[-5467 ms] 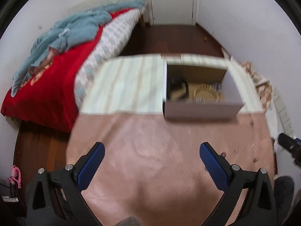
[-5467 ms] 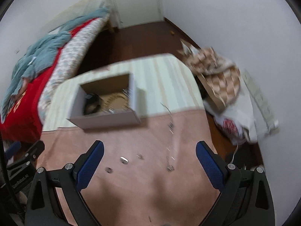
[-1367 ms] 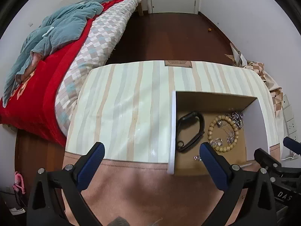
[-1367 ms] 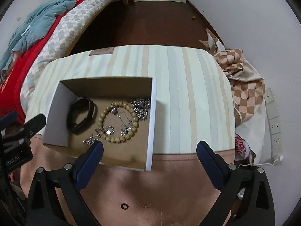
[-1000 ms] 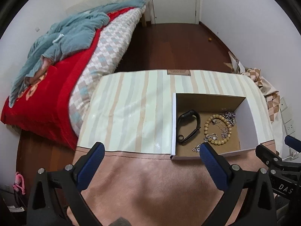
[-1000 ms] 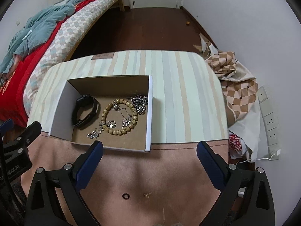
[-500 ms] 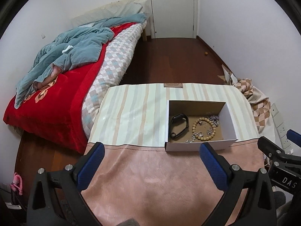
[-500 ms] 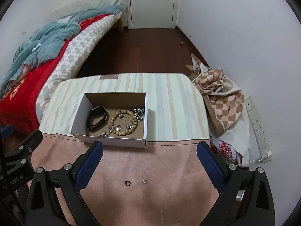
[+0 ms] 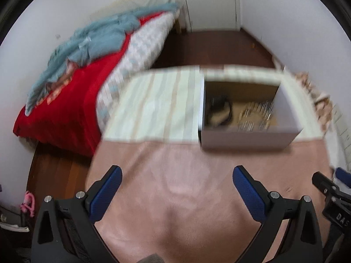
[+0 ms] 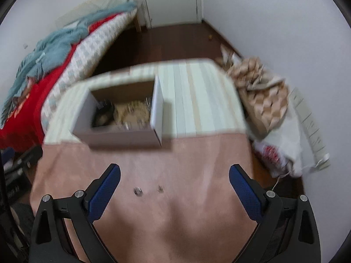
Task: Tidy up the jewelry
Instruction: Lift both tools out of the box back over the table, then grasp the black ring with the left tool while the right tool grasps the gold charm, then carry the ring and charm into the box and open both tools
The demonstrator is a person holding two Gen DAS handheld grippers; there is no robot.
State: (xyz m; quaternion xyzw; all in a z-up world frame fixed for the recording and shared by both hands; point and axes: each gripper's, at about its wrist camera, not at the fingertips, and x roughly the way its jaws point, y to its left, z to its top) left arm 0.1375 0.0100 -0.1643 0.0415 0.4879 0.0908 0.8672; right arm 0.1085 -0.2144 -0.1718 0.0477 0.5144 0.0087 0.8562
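Left gripper (image 9: pixel 177 188) and right gripper (image 10: pixel 174 186) both spread wide, empty, over the pink cloth (image 10: pixel 186 160). Box (image 10: pixel 122 135) holds blurred jewelry, probably beads. Ring (image 10: pixel 138 191) and a small piece (image 10: pixel 160 188) lie loose between the right fingers.

Left gripper (image 9: pixel 177 180): black angular frame, blue textured finger pads (image 9: pixel 248 191), silver screw heads at the joints. Right gripper (image 10: pixel 174 178): identical build; white lettering on its black body.

We see white walls (image 10: pixel 263 22), a dark wood floor (image 10: pixel 171 41), a white door (image 10: pixel 173 0) and a red-covered bed (image 9: pixel 72 100) at left.
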